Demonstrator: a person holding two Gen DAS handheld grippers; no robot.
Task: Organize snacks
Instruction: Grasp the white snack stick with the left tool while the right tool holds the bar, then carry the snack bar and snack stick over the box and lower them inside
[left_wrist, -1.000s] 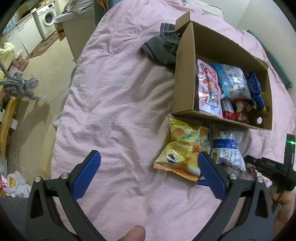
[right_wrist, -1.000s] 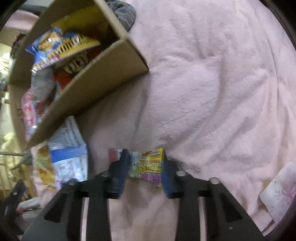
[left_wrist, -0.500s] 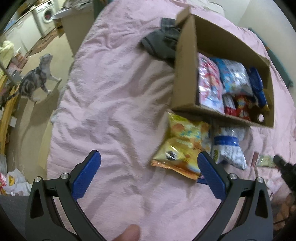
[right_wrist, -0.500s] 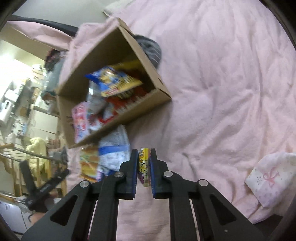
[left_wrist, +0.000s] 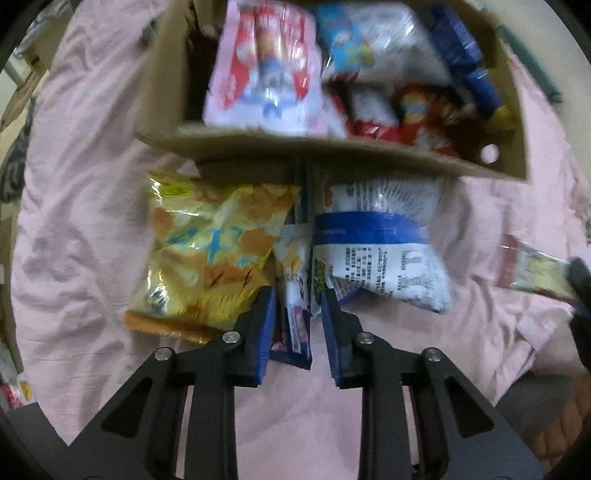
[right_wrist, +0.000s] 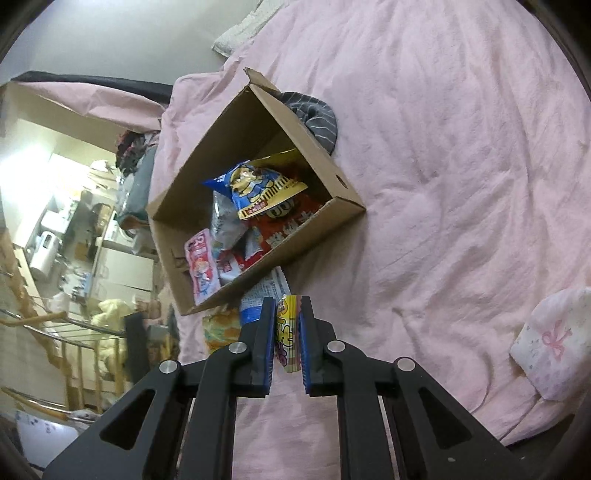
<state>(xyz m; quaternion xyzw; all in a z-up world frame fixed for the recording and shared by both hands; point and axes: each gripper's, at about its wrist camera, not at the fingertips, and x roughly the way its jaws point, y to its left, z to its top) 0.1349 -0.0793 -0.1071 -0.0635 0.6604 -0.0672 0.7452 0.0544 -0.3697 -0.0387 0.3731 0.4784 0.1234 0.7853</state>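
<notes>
A cardboard box (left_wrist: 332, 155) holding several snack bags lies on the pink bed (left_wrist: 92, 221). In front of it are a yellow chips bag (left_wrist: 210, 258), a white-and-blue bag (left_wrist: 380, 258) and, between them, a small white, blue and pink packet (left_wrist: 295, 295). My left gripper (left_wrist: 297, 310) points down over that packet. Its jaws are closing, with the packet between the pads and a thin gap showing on the right. My right gripper (right_wrist: 287, 306) is shut on a small yellow-and-pink snack packet (right_wrist: 288, 339), held above the bed short of the box (right_wrist: 343, 206). The left wrist view is blurred.
A grey striped garment (right_wrist: 317, 114) lies behind the box. A white cloth with a pink bow (right_wrist: 550, 343) sits at the right edge of the bed. Past the bed's left edge are a wooden drying rack (right_wrist: 55, 332) and cluttered shelves.
My left gripper dropped toward the snacks in front of the box and its jaws went from wide apart to narrow around the small packet. My right gripper lifted its packet off the bed, then held still.
</notes>
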